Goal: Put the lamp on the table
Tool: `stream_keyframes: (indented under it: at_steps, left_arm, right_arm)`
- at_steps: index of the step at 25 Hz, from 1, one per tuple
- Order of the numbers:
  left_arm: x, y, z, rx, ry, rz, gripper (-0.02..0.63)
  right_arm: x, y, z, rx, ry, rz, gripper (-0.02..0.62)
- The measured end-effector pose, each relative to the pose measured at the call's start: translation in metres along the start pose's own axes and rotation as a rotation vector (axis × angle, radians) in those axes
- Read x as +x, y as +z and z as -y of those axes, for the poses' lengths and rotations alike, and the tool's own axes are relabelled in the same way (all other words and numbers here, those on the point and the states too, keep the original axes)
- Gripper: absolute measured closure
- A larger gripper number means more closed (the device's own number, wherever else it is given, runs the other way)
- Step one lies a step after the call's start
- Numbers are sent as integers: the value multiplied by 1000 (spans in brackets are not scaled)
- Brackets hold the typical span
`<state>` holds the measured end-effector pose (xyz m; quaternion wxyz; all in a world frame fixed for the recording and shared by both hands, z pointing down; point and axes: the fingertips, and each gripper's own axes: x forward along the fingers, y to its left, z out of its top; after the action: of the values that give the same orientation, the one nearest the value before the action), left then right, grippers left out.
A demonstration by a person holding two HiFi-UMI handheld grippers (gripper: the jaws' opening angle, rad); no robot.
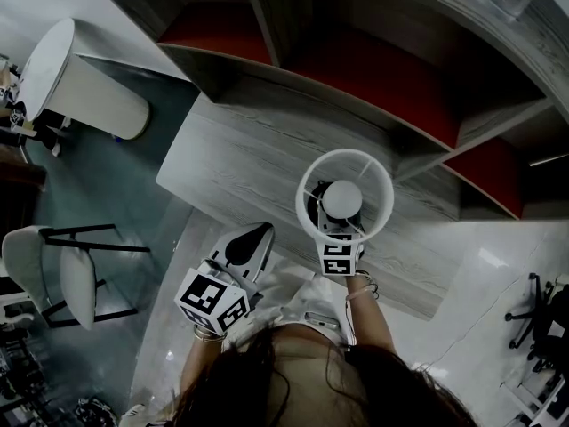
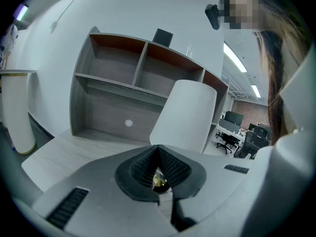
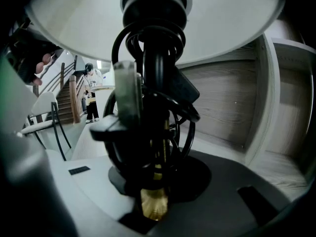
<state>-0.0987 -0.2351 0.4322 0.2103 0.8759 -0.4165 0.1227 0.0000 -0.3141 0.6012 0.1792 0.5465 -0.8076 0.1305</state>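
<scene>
The lamp has a round white shade (image 1: 345, 196) with a bulb inside, seen from above in the head view. It hangs over the near edge of the grey wooden table (image 1: 240, 163). My right gripper (image 1: 339, 238) is shut on the lamp's stem just under the shade. In the right gripper view the black stem (image 3: 157, 98), wound with black cord, stands upright between the jaws, with a brass piece at its foot. My left gripper (image 1: 252, 243) is shut and holds nothing, left of the lamp. The left gripper view shows the lamp's shade (image 2: 185, 115) ahead on the right.
A shelf unit with red back panels (image 1: 373, 87) rises behind the table. A white chair (image 1: 53, 274) and a white round table (image 1: 80, 78) stand at the left. A black office chair (image 1: 542, 318) is at the right. A person stands by distant stairs (image 3: 91, 90).
</scene>
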Motion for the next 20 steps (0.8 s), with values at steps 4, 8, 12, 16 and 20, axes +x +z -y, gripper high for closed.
stream_keyframes:
  at_steps: [4, 8, 12, 16, 20]
  left_arm:
    - [-5, 0, 2, 0, 4, 5, 601]
    - [-8, 0, 7, 5, 1, 12, 601]
    - [-13, 0, 10, 14, 11, 16, 601]
    - [-19, 1, 14, 21, 22, 24, 601]
    - [-24, 0, 18, 26, 27, 31, 601]
  right_arm:
    - [0, 0, -2, -11, 4, -7, 518]
    - [1, -9, -2, -16, 4, -31, 518]
    - [1, -9, -3, -15, 1, -35, 518]
    - [1, -17, -1, -14, -11, -54, 515]
    - [-2, -15, -2, -2, -10, -61, 508]
